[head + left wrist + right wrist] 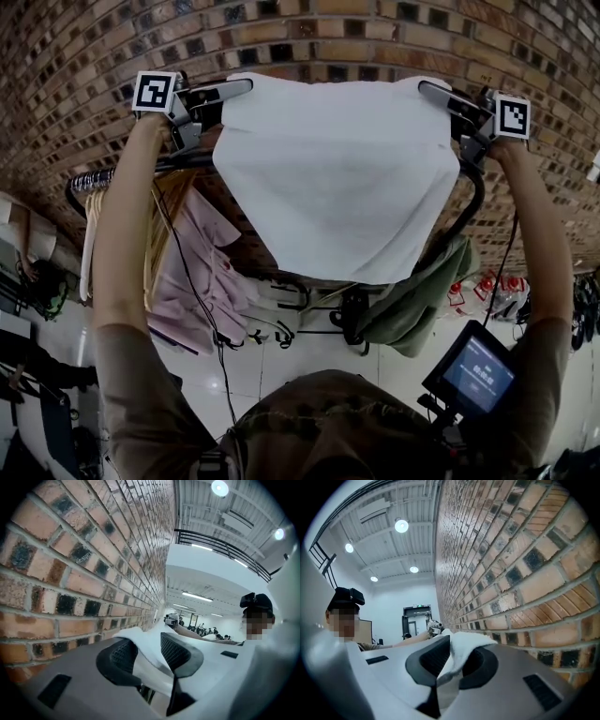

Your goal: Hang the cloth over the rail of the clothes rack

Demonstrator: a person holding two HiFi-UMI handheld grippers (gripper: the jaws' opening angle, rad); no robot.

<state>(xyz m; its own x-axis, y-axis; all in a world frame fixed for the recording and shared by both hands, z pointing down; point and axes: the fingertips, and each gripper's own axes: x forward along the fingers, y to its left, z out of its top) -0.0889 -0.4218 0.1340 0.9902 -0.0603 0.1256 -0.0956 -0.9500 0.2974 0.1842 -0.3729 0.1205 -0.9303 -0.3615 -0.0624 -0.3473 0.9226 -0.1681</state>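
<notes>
The white cloth (337, 178) hangs spread out between my two raised grippers, in front of the brick wall, with its lower edge sagging over the black rail (183, 162) of the clothes rack. At its upper left corner is my left gripper (246, 86). In the left gripper view the jaws (149, 654) stand apart, with a fold of cloth (140, 641) lying loose between the pads, so the left gripper is open. My right gripper (424, 86) is at the upper right corner. In the right gripper view it (452, 660) is shut on a bunched corner of cloth (466, 641).
Pink garments (202, 272) on wooden hangers (159, 234) hang from the rack's left part. A green garment (422, 295) hangs at its right, below the curved end of the rail (476, 202). A small monitor (469, 375) is at the lower right. The brick wall (309, 37) is close behind.
</notes>
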